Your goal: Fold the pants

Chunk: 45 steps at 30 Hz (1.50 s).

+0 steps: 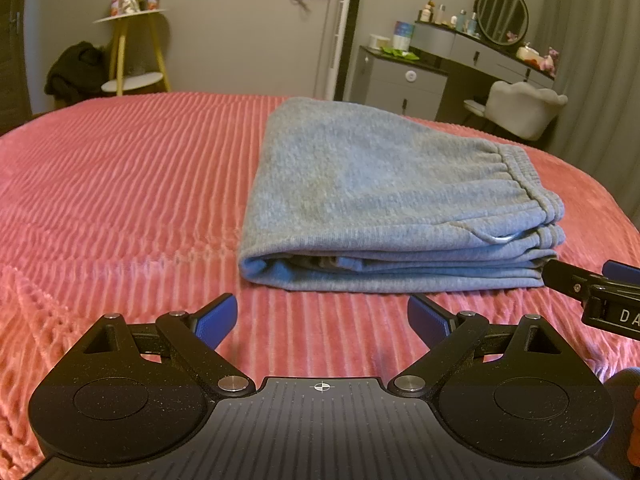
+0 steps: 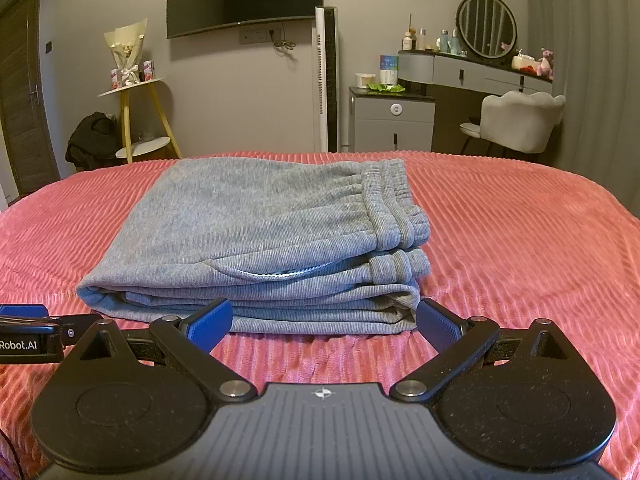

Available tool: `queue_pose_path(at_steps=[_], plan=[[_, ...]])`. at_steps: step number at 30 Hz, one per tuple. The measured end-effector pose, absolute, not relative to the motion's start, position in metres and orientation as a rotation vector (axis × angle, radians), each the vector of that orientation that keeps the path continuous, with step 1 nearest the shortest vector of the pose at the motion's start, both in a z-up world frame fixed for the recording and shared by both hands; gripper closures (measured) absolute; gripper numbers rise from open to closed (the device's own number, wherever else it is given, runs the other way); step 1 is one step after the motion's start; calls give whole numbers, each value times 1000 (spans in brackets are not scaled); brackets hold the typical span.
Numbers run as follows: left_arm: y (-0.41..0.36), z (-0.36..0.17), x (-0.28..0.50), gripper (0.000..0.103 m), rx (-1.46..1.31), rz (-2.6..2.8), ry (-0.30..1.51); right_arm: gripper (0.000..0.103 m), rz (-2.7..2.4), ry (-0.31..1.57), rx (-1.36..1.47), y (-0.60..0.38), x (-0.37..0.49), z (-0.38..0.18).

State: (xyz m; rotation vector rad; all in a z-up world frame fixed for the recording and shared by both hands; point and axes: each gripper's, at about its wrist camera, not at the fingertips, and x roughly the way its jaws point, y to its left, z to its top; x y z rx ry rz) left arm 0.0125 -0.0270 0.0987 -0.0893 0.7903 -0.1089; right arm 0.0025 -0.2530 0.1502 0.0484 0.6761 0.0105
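Grey sweatpants (image 1: 380, 196) lie folded in a thick stack on the pink ribbed bedspread (image 1: 120, 184), waistband to the right. They also show in the right wrist view (image 2: 256, 236). My left gripper (image 1: 320, 318) is open and empty, a little short of the stack's near left edge. My right gripper (image 2: 324, 326) is open and empty, right at the stack's near edge, with its blue pads (image 2: 212, 324) at either side of the folded layers. The right gripper also shows at the right edge of the left wrist view (image 1: 592, 284). The left gripper also shows at the left edge of the right wrist view (image 2: 32, 332).
The bedspread (image 2: 520, 240) spreads wide around the pants. Beyond the bed stand a yellow-legged side table (image 2: 136, 120), a white tower fan (image 2: 326, 80), a grey dresser (image 2: 392, 120), a vanity with round mirror (image 2: 486, 26) and a pale chair (image 2: 520, 120).
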Motion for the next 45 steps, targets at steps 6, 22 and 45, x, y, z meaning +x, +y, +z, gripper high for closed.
queue_pose_path(at_steps=[6,22,45], plan=[[-27,99,13,7,-90,-110,792,4,10,676,49,-253,3,150],[-27,98,13,7,-90,-117,790,4,11,675,49,-252,3,150],[-28,99,13,7,-78,-133,778,4,8,676,53,-249,2,150]])
